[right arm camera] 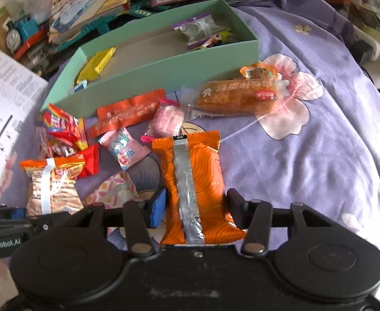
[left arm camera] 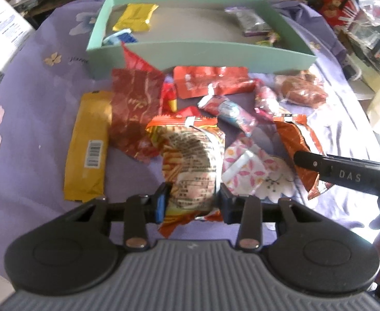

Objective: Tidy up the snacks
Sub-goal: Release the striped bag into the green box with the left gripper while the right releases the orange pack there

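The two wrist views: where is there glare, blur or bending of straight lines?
Left wrist view: glare whitens the shiny printed snack packet; the mint-green cardboard box front wall bows; overall soft. Right wrist view: the purple flowered cloth is sunlit; corners are dark.

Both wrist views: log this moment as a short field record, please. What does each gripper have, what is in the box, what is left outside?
left gripper: jaws closed on the orange biscuit packet, pads touching both sides
right gripper: jaws around the orange packet with the silver seam; contact unclear
green box: on the purple floral cloth, open top
in box: yellow packet at one end, clear-and-purple packet at the other
outside box: long yellow bar, wrapped brown bun, several red and pink packets
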The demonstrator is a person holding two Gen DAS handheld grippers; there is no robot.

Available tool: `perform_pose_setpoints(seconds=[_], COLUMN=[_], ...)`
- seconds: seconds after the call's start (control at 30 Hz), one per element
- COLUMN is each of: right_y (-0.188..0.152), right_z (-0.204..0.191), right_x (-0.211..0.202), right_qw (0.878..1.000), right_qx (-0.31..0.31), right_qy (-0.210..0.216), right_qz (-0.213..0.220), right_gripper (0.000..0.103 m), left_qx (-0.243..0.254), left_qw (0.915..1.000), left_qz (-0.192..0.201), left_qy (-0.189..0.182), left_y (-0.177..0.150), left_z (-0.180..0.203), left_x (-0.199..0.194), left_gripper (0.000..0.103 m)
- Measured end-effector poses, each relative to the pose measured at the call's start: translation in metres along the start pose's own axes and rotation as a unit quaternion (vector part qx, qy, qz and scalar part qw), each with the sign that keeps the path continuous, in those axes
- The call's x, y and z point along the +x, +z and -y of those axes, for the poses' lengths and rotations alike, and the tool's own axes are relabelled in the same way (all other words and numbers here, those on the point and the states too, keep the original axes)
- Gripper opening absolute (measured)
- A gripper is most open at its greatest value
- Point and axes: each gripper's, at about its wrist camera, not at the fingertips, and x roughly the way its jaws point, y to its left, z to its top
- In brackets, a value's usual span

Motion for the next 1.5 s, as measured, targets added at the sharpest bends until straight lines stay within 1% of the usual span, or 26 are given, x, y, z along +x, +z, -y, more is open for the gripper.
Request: perform_pose_setpoints(seconds=[0.17, 0.33, 0.43, 0.53, 0.63, 0.7, 0.8, 0.9, 0.97, 1.1, 1.23, 1.43, 1.47, 1.5], right_y=[0.003, 0.021, 0.041, 0.065, 0.095, 0.114, 0.141, 0.166, 0.179, 0.201, 0.203, 0.203, 0.204, 0.204], right_z=[0.013, 0.021, 0.022, 0.021, 0.017, 0.013, 0.007, -0.004, -0.012, -0.027, -0.037, -0.034, -0.033, -0.032], right_x=[-0.016, -0.038, -0.048, -0.054, -0.055, -0.050, -0.037, -0.018, -0.002, 0.037, 0.070, 0.092, 0.094, 0.096], right_qw=[0.999, 0.998, 0.996, 0.995, 0.993, 0.993, 0.993, 0.994, 0.994, 0.996, 0.997, 0.998, 0.998, 0.998], right_qx=[0.031, 0.052, 0.057, 0.058, 0.057, 0.059, 0.062, 0.059, 0.057, 0.056, 0.051, 0.053, 0.053, 0.052], right_qy=[0.015, 0.029, 0.036, 0.040, 0.044, 0.048, 0.053, 0.052, 0.052, 0.053, 0.049, 0.036, 0.034, 0.031], right_qz=[0.006, 0.033, 0.052, 0.072, 0.089, 0.092, 0.089, 0.082, 0.075, 0.054, 0.033, 0.019, 0.018, 0.019], right_gripper=[0.049, 0.049, 0.049, 0.049, 0.049, 0.049, 0.049, 0.049, 0.049, 0.049, 0.049, 0.050, 0.050, 0.054], left_qx=[0.014, 0.012, 0.013, 0.008, 0.008, 0.001, -0.014, -0.025, -0.028, -0.033, -0.039, -0.038, -0.039, -0.038], left_qw=[0.9997, 0.9986, 0.9974, 0.9959, 0.9938, 0.9932, 0.9929, 0.9933, 0.9940, 0.9963, 0.9975, 0.9986, 0.9987, 0.9988], left_qz=[0.016, 0.043, 0.063, 0.085, 0.109, 0.114, 0.116, 0.111, 0.103, 0.078, 0.057, 0.035, 0.032, 0.028], left_qy=[-0.012, -0.028, -0.032, -0.029, -0.022, -0.023, -0.024, -0.021, -0.024, -0.017, -0.013, -0.011, -0.010, -0.009], left_y=[0.005, 0.026, 0.047, 0.072, 0.100, 0.122, 0.152, 0.176, 0.188, 0.202, 0.208, 0.211, 0.212, 0.212], left_z=[0.008, 0.009, 0.009, 0.005, 0.001, -0.004, -0.015, -0.024, -0.029, -0.036, -0.043, -0.047, -0.047, -0.047], left_x=[-0.016, -0.036, -0.047, -0.055, -0.060, -0.059, -0.050, -0.033, -0.017, 0.016, 0.043, 0.072, 0.076, 0.080], left_gripper=[0.038, 0.038, 0.038, 0.038, 0.038, 0.038, 0.038, 0.038, 0.038, 0.038, 0.038, 0.039, 0.039, 0.039])
